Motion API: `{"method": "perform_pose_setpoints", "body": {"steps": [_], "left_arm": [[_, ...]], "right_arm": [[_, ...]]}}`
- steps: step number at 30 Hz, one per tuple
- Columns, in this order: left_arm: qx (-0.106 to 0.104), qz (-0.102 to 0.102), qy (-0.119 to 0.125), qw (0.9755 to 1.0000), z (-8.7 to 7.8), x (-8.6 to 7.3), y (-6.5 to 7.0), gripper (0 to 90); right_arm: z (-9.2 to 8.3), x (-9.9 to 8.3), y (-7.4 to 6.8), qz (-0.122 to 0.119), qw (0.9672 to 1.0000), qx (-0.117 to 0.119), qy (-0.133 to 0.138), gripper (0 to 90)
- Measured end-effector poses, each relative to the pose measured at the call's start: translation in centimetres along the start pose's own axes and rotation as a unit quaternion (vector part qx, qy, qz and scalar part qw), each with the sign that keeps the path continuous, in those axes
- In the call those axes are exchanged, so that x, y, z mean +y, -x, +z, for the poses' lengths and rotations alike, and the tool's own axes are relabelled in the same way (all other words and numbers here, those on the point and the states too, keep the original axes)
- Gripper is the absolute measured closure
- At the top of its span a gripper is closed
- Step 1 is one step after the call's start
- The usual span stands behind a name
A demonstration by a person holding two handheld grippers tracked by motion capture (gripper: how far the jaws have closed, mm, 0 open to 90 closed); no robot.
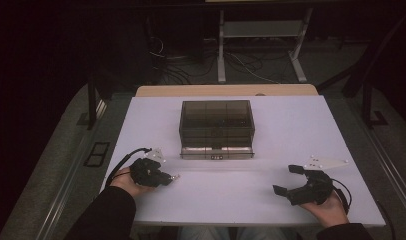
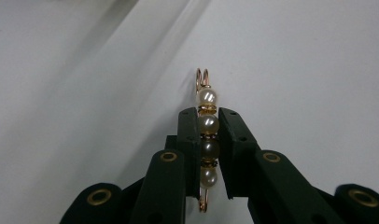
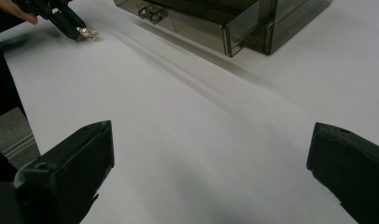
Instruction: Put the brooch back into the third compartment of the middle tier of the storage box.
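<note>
Right now the left gripper (image 1: 167,178), at the lower left of the high view, is pinching a gold pin with four pearls (image 2: 207,135). Its jaws press on both sides of the pin, which points straight out along them, with a little gold loop sticking past the tips. The smoky plastic drawer box (image 1: 217,127) sits in the middle of the white table (image 1: 291,125), up and to the right of that gripper. Its bottom drawer (image 3: 197,21) is pulled out a bit (toward the person), so the pin may be meant to go in there. The right gripper (image 1: 290,181), at the lower right, is spread wide and holds nothing. The high view shows the pin as a tiny glint. The left gripper view shows the pearls. The right gripper view shows the drawer's handle (image 3: 150,13).
</note>
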State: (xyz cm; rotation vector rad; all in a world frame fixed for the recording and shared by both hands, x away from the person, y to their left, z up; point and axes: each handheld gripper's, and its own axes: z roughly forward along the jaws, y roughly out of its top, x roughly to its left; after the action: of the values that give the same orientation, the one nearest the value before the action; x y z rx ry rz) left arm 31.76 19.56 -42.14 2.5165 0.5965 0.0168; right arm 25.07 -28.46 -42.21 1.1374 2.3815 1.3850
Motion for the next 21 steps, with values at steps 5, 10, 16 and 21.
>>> {"method": "perform_pose_setpoints", "body": {"steps": [5, 10, 16, 21], "left_arm": [[0.000, -0.005, 0.007, 1.0000, -0.4, 0.3, 0.2, 79.0], [-0.002, 0.001, 0.005, 1.0000, -0.8, 0.7, 0.4, 79.0], [-0.001, 0.004, 0.011, 0.9999, -1.3, 1.2, 0.6, 79.0], [0.005, 0.002, 0.021, 0.9998, -2.0, 1.5, 0.4, 78.9]], "right_arm": [[0.0, 0.0, 0.0, 0.002, 1.0000, 0.000, -0.001, 0.3], [0.0, 0.0, 0.0, 0.002, 1.0000, 0.001, -0.001, 0.3], [0.0, 0.0, 0.0, 0.002, 1.0000, 0.000, 0.000, 0.3], [0.0, 0.0, 0.0, 0.001, 1.0000, 0.000, 0.000, 0.3]]}}
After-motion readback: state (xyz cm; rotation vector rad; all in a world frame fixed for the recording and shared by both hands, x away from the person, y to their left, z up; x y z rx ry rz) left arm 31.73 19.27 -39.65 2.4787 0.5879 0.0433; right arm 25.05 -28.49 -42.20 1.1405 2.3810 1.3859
